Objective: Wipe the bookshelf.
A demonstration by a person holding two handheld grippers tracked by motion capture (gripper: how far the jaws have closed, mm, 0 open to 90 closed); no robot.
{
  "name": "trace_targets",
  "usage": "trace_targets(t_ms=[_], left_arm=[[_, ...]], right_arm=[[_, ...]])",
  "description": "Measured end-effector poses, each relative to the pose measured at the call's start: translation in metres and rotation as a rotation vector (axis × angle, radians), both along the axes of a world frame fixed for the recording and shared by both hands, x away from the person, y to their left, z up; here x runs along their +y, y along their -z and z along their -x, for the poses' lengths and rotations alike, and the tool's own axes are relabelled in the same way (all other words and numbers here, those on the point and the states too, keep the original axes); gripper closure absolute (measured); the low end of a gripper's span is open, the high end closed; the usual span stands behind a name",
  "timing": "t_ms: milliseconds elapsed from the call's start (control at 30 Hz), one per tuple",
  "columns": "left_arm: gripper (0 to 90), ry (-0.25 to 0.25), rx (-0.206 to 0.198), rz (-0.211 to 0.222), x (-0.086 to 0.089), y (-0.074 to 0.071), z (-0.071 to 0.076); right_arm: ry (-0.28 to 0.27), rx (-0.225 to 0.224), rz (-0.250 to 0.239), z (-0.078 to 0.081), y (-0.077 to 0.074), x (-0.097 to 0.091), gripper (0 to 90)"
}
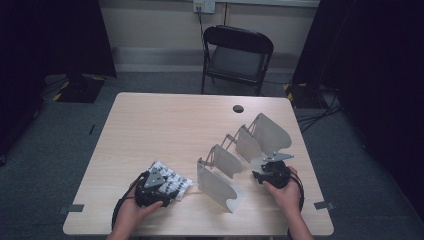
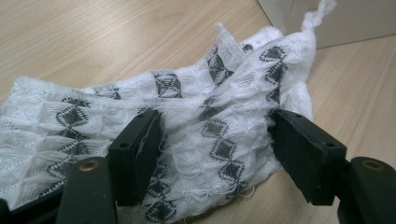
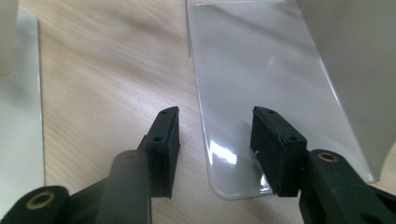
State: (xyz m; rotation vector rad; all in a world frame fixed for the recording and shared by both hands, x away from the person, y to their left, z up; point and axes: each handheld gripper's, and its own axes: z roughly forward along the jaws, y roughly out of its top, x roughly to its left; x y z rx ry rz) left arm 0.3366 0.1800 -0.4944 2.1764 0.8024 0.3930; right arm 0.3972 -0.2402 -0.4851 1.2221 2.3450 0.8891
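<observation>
The crumpled white woven cloth with black diamond motifs (image 2: 196,135) lay bunched — the left gripper (image 2: 215,140) clamped it; the right gripper (image 3: 215,140) stood open, empty.

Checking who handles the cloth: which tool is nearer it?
Left. The left tool straddles the cloth; the right tool sits beyond the metal rack.

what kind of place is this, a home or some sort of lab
Probably a lab or recording room, not a home: a bare light wooden table on grey carpet, black curtains down both sides, a lone black folding chair by a plain wall, and cables trailing over the floor.
</observation>
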Motion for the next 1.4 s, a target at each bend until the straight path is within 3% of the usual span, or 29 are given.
trace_targets(t_ms=[300,533,567,733,900,1100,1267,1333,1400], left_arm=[[32.0,-0.005,-0.002,0.003,0.0,0.0,0.001],[32.0,-0.003,-0.004,-0.001,0.0,0.0,0.001],[31.9,-0.004,-0.005,0.002,0.0,0.001,0.001],[31.9,-0.003,-0.004,0.004,0.0,0.001,0.001],[31.9,-0.005,-0.002,0.006,0.0,0.001,0.0],[31.8,-0.007,0.003,-0.008,-0.001,-0.001,0.0],[31.6,-0.019,0.009,-0.016,-0.003,-0.002,0.0],[31.5,-0.015,0.015,-0.026,-0.004,-0.003,0.0],[31.4,-0.017,0.018,-0.025,-0.005,-0.003,-0.001]], right_arm=[[-0.04,0.002,0.0,0.008,0.0,0.008,54.1],[-0.043,0.011,0.03,0.008,-0.003,0.012,50.1],[-0.022,-0.006,0.04,0.006,-0.004,0.009,48.8],[0.007,0.009,0.012,0.0,-0.001,0.001,45.8],[-0.008,0.0,-0.011,0.005,0.001,0.001,46.0],[-0.041,0.0,-0.003,0.015,0.001,0.009,42.9],[-0.042,0.0,0.0,0.016,0.001,0.013,41.6],[-0.033,0.03,-0.004,0.016,-0.002,0.017,40.4],[-0.032,0.015,0.002,0.014,-0.006,0.02,41.2]])
